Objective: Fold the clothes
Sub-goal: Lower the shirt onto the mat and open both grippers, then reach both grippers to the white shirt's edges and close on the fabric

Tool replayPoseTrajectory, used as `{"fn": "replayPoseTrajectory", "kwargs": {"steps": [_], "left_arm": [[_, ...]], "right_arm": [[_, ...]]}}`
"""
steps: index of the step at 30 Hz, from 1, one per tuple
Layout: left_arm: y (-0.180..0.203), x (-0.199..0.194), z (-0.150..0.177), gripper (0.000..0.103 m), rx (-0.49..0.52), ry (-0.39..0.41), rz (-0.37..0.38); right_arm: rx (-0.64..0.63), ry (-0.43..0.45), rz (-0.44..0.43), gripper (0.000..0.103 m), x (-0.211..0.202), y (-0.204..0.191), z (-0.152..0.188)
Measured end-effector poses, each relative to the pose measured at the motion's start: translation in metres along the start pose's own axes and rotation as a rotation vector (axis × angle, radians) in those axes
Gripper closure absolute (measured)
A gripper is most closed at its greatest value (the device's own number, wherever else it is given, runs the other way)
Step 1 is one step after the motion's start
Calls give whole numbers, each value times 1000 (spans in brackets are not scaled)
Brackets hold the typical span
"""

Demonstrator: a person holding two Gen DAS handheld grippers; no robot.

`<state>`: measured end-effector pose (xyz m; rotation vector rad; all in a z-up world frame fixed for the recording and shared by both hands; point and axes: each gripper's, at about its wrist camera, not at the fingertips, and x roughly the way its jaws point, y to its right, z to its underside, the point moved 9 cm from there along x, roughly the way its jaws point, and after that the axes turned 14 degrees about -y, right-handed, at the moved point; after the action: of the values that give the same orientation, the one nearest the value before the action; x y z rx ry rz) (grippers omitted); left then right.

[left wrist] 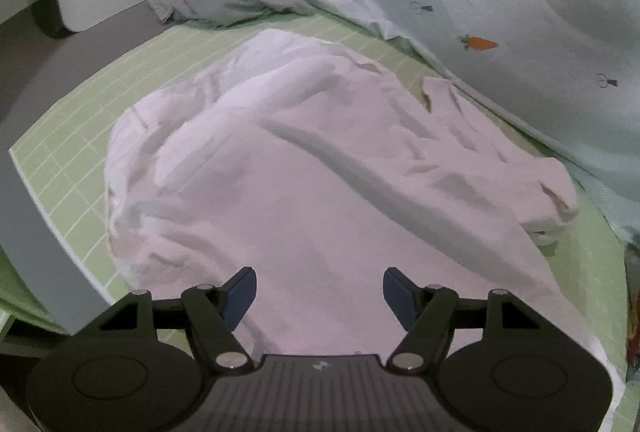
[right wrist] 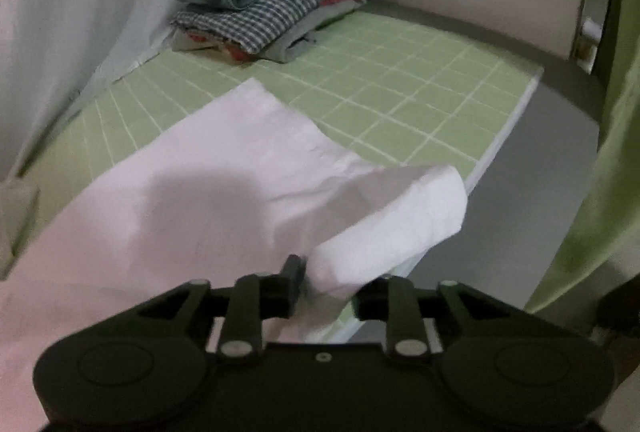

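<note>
Left wrist view: the left hand-held gripper (left wrist: 319,290) hangs with jaws wide apart and empty above the near part of the white garment (left wrist: 304,168), which lies crumpled on the green gridded mat (left wrist: 68,168), running ahead and to the right of it; right wrist view: the right hand-held gripper (right wrist: 329,286) stands part closed with a rolled fold of the same garment between its jaws, though whether the pads press cannot be told; this fold overhangs the mat's edge just ahead-right; judged nearer, the right hand leads the next fold; folded stack (right wrist: 268,0) sits far ahead.
</note>
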<state>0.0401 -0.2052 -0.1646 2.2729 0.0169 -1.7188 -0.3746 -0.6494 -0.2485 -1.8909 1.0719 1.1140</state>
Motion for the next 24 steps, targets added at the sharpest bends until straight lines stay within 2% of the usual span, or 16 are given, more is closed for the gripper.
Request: {"fn": "replayPoseTrajectory", "kwargs": {"steps": [1, 3, 8, 12, 17, 24], "left_arm": [[-3, 0, 0, 31, -7, -2, -3], [-8, 0, -2, 30, -17, -2, -8], [-16, -3, -13, 26, -27, 13, -19], [-28, -1, -26, 26, -32, 13, -28], [-50, 8, -50, 25, -52, -7, -35], [-81, 22, -100, 25, -68, -26, -42]], "right_arm": [[-21, 14, 24, 54, -2, -3, -3], [-65, 48, 65, 26, -9, -11, -9], [-169, 167, 113, 0, -36, -41, -25], [-259, 234, 121, 0, -52, -77, -36], [-280, 189, 12, 0, -48, -134, -29], [-335, 105, -21, 0, -29, -214, 0]]}}
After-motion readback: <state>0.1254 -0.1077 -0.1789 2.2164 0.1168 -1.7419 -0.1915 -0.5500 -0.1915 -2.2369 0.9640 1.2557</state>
